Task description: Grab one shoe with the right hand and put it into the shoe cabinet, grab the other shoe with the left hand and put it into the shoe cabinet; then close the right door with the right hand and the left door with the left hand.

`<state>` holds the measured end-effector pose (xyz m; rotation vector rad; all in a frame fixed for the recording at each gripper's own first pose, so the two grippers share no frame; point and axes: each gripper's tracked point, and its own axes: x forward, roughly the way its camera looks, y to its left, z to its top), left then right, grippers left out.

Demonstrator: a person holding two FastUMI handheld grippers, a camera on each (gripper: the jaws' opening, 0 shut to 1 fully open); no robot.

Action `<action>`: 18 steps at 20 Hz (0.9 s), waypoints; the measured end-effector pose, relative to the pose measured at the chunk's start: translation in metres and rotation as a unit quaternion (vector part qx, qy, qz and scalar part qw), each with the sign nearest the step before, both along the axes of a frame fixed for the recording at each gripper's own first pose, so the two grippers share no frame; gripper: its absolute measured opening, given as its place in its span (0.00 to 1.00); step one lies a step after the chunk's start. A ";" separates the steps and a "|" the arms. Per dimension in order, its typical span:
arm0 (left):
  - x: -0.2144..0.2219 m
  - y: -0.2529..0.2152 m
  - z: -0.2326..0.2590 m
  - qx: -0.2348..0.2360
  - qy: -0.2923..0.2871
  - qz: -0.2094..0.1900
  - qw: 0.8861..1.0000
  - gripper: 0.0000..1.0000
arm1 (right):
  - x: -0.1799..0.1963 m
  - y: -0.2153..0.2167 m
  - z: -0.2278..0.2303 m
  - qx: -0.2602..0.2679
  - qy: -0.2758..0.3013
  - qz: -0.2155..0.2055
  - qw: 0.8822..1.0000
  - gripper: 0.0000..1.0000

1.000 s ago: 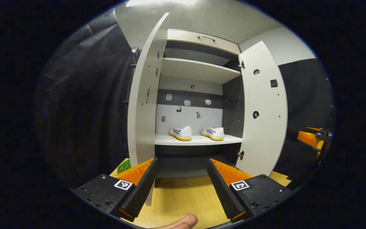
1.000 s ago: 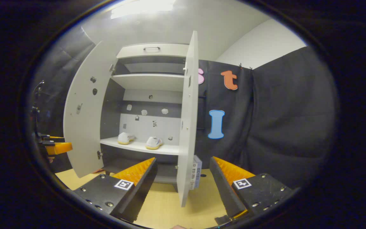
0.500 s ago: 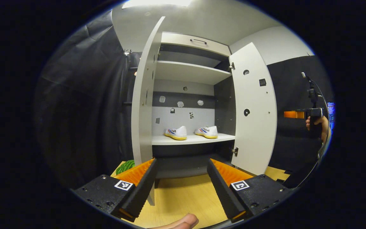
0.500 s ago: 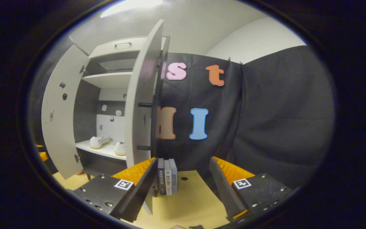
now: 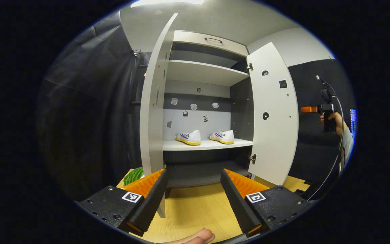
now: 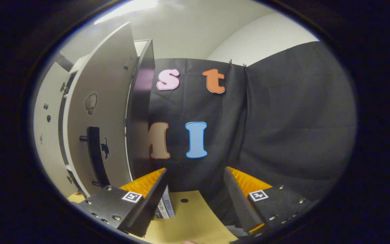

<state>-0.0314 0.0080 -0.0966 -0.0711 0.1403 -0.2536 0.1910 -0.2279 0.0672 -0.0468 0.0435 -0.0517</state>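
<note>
Two white shoes with yellow soles, one (image 5: 188,137) and the other (image 5: 222,136), stand side by side on the middle shelf of the white shoe cabinet (image 5: 201,73). Both doors are open: the left door (image 5: 152,112) edge-on, the right door (image 5: 273,115) swung wide. My left gripper (image 5: 193,176) is open and holds nothing, a short way in front of the cabinet. My right gripper (image 6: 195,173) is open and empty beside the outer face of the right door (image 6: 100,112), near its black handle (image 6: 95,156). In the left gripper view the right gripper (image 5: 311,109) shows beyond the right door, held by a hand (image 5: 330,118).
The cabinet stands on a light wooden floor (image 5: 195,210). A green striped ball (image 5: 133,175) lies by the left door's foot. Several books (image 6: 165,206) stand on the floor behind the right door. Black cloth (image 6: 283,128) walls the booth on both sides.
My right gripper has swung round the right door's edge to its outer face, and the shoes have left its view. My left gripper has barely shifted. Both doors stay open.
</note>
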 end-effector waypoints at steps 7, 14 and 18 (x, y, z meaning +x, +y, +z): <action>0.002 0.006 0.003 0.006 -0.004 0.007 1.000 0.96 | 0.009 0.080 -0.027 -0.031 0.038 0.095 0.994 0.99; -0.004 0.027 0.010 0.002 -0.016 0.021 1.000 0.96 | -0.001 0.123 -0.035 0.016 0.051 0.126 0.991 0.92; -0.007 0.045 0.017 -0.015 -0.021 0.038 0.999 0.94 | -0.006 0.144 -0.031 0.003 0.041 0.120 0.992 0.90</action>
